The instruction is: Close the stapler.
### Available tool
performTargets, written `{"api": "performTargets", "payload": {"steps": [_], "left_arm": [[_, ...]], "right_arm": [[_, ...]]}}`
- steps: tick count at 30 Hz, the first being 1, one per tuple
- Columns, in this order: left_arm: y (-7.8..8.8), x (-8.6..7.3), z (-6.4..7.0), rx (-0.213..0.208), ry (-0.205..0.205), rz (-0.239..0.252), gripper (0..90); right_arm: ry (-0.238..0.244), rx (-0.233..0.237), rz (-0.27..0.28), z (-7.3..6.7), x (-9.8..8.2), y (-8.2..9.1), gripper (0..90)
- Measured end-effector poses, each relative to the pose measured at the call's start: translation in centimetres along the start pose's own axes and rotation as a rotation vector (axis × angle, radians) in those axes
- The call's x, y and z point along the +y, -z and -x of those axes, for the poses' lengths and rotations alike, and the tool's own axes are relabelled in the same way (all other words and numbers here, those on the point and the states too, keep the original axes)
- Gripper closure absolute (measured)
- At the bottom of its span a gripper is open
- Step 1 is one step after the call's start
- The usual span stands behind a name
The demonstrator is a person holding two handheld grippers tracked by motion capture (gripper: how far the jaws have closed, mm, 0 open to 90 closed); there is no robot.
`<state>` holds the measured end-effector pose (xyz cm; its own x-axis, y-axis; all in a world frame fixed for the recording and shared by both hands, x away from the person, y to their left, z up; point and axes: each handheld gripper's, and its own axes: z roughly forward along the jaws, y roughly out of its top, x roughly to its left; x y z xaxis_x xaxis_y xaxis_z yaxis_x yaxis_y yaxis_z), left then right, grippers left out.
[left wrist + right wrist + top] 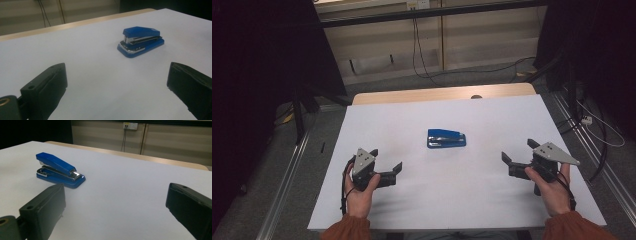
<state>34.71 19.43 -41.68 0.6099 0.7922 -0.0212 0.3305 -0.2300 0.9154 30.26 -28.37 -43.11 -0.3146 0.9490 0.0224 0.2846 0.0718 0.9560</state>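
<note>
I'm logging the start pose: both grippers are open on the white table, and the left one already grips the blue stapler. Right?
Not quite. The left gripper grips nothing: the blue metal stapler lies untouched mid-table, apart from it, as the high view shows. Both it and the right gripper are open above the white table.

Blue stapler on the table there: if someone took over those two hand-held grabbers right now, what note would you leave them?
Left gripper: jaws wide open, holding nothing, low at the near left of the white table.
Right gripper: jaws wide open, holding nothing, at the near right.
Blue stapler: lies flat mid-table between and beyond both grippers, closed, touched by neither.
Done: nothing visible so far.
Left: probably reaching in and gripping the stapler.
</note>
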Motion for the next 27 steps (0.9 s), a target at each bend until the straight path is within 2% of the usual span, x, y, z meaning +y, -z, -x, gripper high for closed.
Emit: {"api": "performTargets", "payload": {"steps": [4,7,8,10,12,13,14,18,19,23,27], "left_arm": [[0.7,-0.6,-0.4,0.026,0.013,-0.01,3.1],[1.4,-1.0,-0.4,0.034,0.007,-0.015,3.1],[1.6,-1.1,-0.4,0.035,0.004,-0.013,3.1],[2.1,-1.2,-0.1,0.061,-0.034,-0.024,3.1],[2.3,-1.2,0.0,0.056,-0.036,-0.022,3.1],[2.6,-1.4,0.1,0.037,-0.008,-0.012,3.2],[2.8,-1.4,0.1,0.044,-0.015,-0.013,3.4],[3.4,-1.6,0.1,0.05,0.007,-0.002,3.2],[3.4,-1.7,0.2,0.055,0.002,-0.003,3.2],[3.2,-2.1,0.3,0.047,0.013,-0.018,3.1],[3.1,-2.1,0.2,0.051,0.015,-0.005,3.1]], "right_arm": [[-0.005,-0.015,0.006,-0.1,-0.5,0.6,2.6],[-0.004,-0.018,0.005,-0.2,-0.7,1.2,2.4],[-0.007,-0.017,0.002,-0.2,-0.8,1.3,2.1],[-0.009,-0.023,0.005,-0.2,-1.0,1.7,2.1],[-0.002,-0.034,-0.008,-0.2,-1.3,1.9,1.6],[-0.004,-0.036,-0.011,-0.3,-1.4,2.0,1.6],[-0.004,-0.035,-0.011,-0.4,-1.6,2.1,1.6],[-0.002,-0.034,-0.009,-0.7,-1.8,2.6,1.6],[-0.001,-0.036,-0.011,-0.7,-1.9,2.8,1.6],[-0.005,-0.036,-0.016,-0.8,-2.3,2.9,1.6],[0.004,-0.029,0.003,-0.9,-2.2,2.9,1.6]]}}
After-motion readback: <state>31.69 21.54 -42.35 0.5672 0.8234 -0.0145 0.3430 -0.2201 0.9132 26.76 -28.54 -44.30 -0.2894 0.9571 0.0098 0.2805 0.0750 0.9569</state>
